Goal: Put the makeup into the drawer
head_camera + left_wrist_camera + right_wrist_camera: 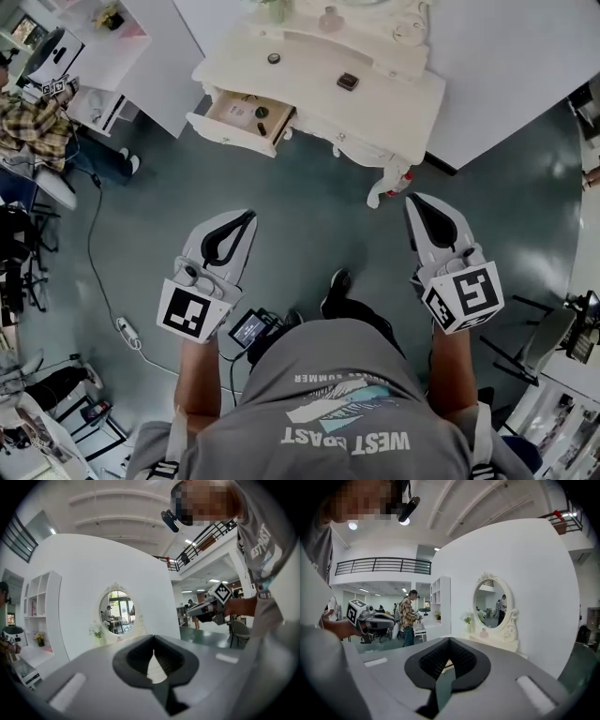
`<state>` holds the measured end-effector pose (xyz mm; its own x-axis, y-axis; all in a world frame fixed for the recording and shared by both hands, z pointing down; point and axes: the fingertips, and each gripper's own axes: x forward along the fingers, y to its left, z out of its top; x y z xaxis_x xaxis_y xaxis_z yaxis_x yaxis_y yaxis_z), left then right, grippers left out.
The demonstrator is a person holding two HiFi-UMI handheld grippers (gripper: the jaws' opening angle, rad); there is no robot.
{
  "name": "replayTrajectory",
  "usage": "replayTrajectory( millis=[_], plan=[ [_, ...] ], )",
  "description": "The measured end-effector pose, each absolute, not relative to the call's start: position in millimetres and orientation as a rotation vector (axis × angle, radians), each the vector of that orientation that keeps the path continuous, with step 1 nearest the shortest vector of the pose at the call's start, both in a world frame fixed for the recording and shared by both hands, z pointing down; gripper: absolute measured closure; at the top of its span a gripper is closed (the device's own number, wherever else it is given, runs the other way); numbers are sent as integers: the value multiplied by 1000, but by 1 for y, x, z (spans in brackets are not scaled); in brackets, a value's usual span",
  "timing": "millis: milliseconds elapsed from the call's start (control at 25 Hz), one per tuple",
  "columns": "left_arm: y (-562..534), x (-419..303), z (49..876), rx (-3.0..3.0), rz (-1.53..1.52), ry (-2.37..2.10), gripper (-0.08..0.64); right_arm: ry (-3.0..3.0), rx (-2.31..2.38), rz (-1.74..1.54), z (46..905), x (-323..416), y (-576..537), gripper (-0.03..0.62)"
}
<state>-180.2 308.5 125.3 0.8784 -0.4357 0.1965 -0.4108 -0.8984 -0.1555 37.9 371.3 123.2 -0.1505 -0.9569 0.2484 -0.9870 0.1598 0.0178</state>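
White dresser [394, 105], drawer [230, 134] out lower-left

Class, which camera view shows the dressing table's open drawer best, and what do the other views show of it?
The head view: it looks steeply down into the open drawer, so the small items inside show. Both gripper views face the mirror above the table, but the drawer cannot be made out in either.

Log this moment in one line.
left tool shut, empty | right tool shut, empty | drawer open | small dark case on vanity
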Motion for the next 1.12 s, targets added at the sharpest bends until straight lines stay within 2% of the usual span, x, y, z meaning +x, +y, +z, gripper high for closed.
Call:
replayTrajectory(
  millis=[400,1120],
  plan=[
    [269,-110,126,-2919,-376,738,558,-2313,1839,212,128,106,308,591],
    [119,-41,124,-2993,-293,466,558,-2138,1991,260,128,145,199,591]
  ],
)
